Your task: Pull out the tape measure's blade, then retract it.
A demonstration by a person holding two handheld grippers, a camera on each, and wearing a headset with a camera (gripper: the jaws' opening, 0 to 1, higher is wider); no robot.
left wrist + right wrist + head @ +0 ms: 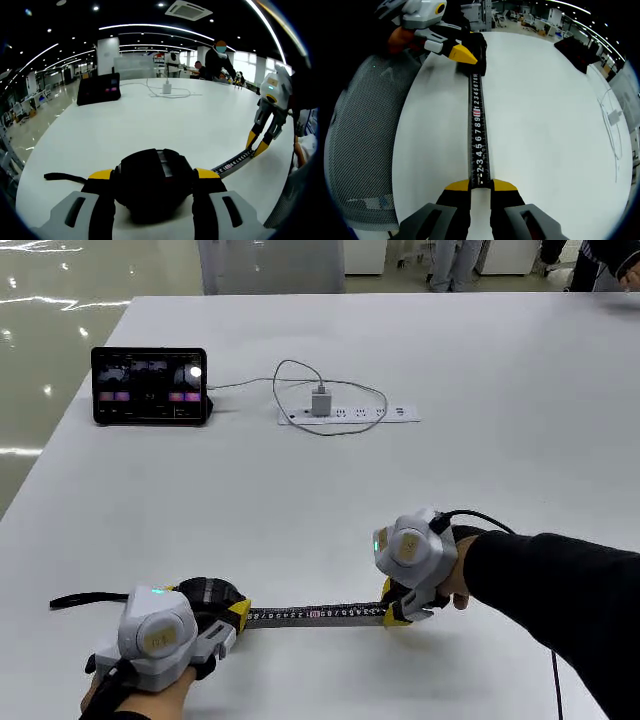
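The black tape measure case (212, 598) sits on the white table near the front left, and my left gripper (232, 618) is shut on it (156, 176). Its wrist strap (85, 599) trails to the left. The blade (315, 615) runs out flat along the table to the right, its numbers readable (479, 135). My right gripper (395, 612) is shut on the blade's end, yellow tips (479, 186) pinching it. In the left gripper view the right gripper (259, 145) shows at the right, holding the blade (234, 163). The case (476, 50) and left gripper (460, 52) show at the top of the right gripper view.
A tablet (150, 386) stands at the back left of the table (400, 470). A white power strip (350, 414) with a charger and looped cable (330, 390) lies behind the middle. A mesh chair (365, 145) is beside the table's edge. People stand beyond the far end (220, 60).
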